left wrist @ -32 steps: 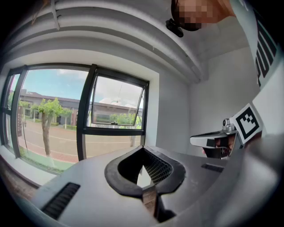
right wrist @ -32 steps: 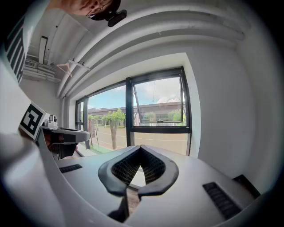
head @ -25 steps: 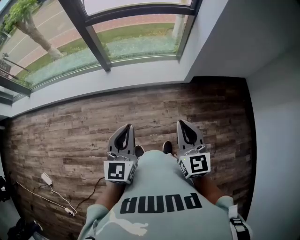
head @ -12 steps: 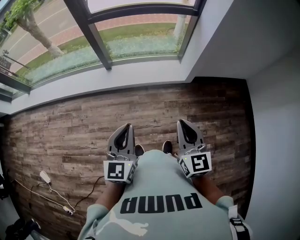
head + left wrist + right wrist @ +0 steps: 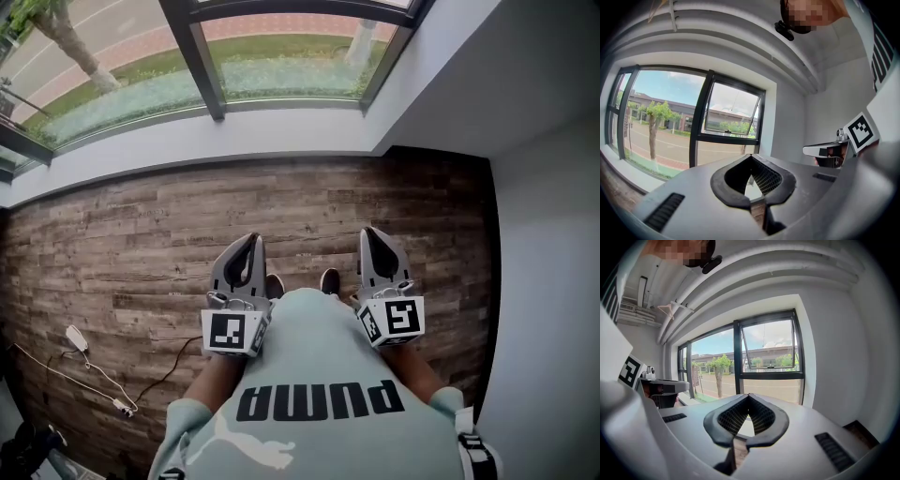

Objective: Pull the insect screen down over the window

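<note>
I have both claws held low, pointing toward 12 o'clock. The left claw [image 5: 251, 240] is clenched, its tips meeting with nothing between them. The right claw [image 5: 371, 233] is clenched and empty as well. They sit apart from each other, one on either side of the person's shoes [image 5: 274, 284] on the wood-plank floor [image 5: 141, 234]. The window [image 5: 202, 56] lies at 12 o'clock, well beyond both claws, its dark frame standing above a pale sill [image 5: 234, 150]. In the right gripper view a small upper sash [image 5: 768, 348] is tilted open. I cannot pick out the insect screen itself. A white cable with its plug [image 5: 73, 336] lies on the floor at 8 o'clock.
</note>
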A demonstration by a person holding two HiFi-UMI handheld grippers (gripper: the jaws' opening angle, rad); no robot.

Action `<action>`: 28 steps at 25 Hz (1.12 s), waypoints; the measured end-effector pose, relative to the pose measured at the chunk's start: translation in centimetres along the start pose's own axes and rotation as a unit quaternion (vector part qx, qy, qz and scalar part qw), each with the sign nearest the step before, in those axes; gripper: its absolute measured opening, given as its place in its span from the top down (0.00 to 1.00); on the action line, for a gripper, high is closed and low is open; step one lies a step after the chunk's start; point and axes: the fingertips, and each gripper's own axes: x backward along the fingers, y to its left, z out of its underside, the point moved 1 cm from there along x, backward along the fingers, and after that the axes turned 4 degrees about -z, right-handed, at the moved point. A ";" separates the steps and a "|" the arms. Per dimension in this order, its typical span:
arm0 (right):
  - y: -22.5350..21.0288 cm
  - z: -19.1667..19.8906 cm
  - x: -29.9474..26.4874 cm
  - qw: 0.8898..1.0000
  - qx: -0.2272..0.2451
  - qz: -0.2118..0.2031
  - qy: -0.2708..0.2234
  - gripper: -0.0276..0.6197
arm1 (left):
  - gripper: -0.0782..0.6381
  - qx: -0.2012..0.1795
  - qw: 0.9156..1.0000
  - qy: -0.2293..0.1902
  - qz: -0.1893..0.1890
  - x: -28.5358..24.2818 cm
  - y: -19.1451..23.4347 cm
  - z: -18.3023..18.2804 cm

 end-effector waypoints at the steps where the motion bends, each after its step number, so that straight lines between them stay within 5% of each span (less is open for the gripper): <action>1: 0.6 -0.1 -0.2 1.000 0.000 0.002 0.000 0.95 | 0.87 -0.001 1.000 -0.002 0.001 0.3 0.6 -0.1; 11: 5.1 0.0 -2.2 1.000 0.006 0.015 0.009 0.95 | 0.87 0.009 1.000 -0.006 0.005 1.6 5.5 0.1; 21: 1.6 0.8 -7.6 1.000 -0.017 0.005 0.011 0.95 | 0.87 -0.001 1.000 0.023 -0.014 -3.0 7.0 0.8; 28: -4.4 0.1 -14.1 0.999 -0.031 -0.015 0.004 0.95 | 0.87 -0.008 0.999 0.036 -0.034 -11.0 7.0 -0.5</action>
